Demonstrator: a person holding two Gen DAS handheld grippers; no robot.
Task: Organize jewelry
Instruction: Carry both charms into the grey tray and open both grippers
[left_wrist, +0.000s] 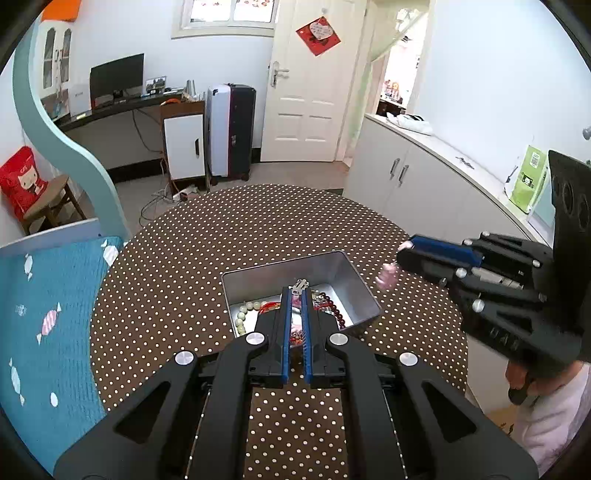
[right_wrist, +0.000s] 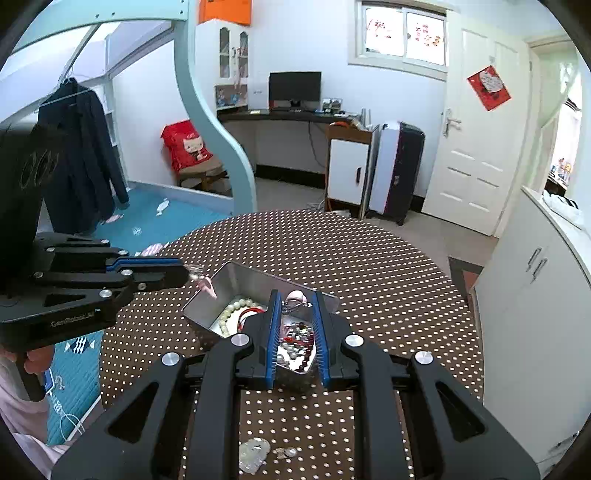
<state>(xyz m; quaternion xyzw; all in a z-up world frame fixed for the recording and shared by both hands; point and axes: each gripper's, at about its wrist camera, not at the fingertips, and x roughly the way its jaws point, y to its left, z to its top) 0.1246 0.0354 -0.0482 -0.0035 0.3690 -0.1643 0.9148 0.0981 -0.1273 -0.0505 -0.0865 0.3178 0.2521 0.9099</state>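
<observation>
- Jaws: left gripper (left_wrist: 295, 291) closed, a small silver clasp pinched at its tips; right gripper (right_wrist: 295, 301) nearly closed on a silver-and-pink piece.
- Metal tin (left_wrist: 364, 291) sits on the dotted table (left_wrist: 184, 266), below and ahead of both grippers; bead strands lie inside it.
- Both held pieces hang over the tin, left one nearer its back wall. Judged next: lower and release.
- Right wrist view alone shows a pale pendant (right_wrist: 253, 456) loose on the cloth, outside the tin.

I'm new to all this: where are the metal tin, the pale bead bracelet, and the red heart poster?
metal tin (left_wrist: 354, 291), left wrist view, right inner wall.
pale bead bracelet (right_wrist: 231, 310), right wrist view, beads.
red heart poster (left_wrist: 318, 36), left wrist view, centre.
</observation>
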